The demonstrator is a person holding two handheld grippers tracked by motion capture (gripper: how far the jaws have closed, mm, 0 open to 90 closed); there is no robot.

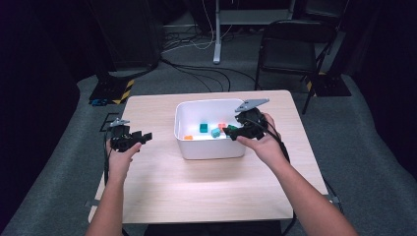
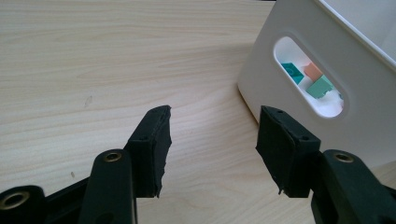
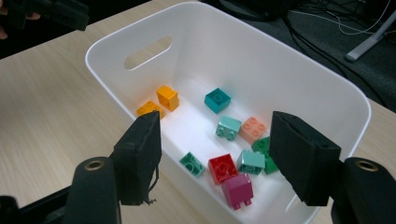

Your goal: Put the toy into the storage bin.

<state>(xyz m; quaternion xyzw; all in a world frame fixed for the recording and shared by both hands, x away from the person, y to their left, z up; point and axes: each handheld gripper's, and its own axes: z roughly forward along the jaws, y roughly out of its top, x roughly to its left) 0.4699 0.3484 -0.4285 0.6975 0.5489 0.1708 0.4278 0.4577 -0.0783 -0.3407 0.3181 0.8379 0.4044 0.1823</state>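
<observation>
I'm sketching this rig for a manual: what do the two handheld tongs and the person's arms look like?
Both tongs, left and right, are black, with two blocky padded jaws on arms with brass-ringed holes. A grey three-cornered plate tops the right one, a smaller one the left. Black cables trail from each. The forearms are bare, no sleeves.

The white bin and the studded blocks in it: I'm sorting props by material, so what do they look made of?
The white bin looks like moulded plastic with a smooth, slightly glossy finish: thin even walls, rounded corners and a cut-out handle slot. The studded blocks, such as the red block, look like hard, shiny plastic with crisp edges and round studs. The table shows pale wood grain, perhaps laminate.
</observation>
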